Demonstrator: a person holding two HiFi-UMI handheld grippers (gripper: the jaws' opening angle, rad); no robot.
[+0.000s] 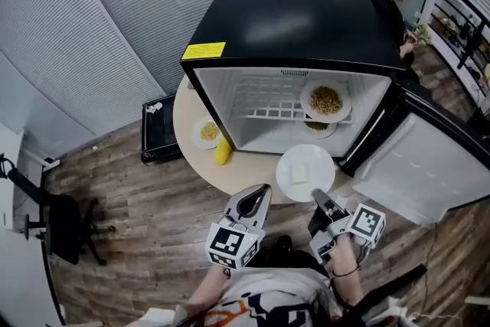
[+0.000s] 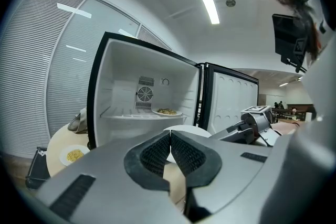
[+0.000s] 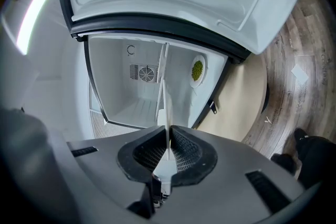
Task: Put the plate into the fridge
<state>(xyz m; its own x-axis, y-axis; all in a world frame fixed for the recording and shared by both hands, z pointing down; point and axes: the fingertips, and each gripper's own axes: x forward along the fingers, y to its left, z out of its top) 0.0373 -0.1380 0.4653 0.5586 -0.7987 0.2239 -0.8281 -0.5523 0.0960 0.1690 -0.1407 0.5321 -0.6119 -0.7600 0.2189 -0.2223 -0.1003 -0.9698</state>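
Pinching plate [image 1: 305, 172] in right gripper [image 1: 318, 199], left gripper [image 1: 265, 189] clenched; food dish [image 1: 326, 100] on fridge shelf [image 1: 260, 112]

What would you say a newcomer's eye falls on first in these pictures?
The black fridge stands wide open on the round table, with a plate of food on its wire shelf. Right in front of the opening, the right gripper is clamped on the rim of a white plate that carries a small pale block.
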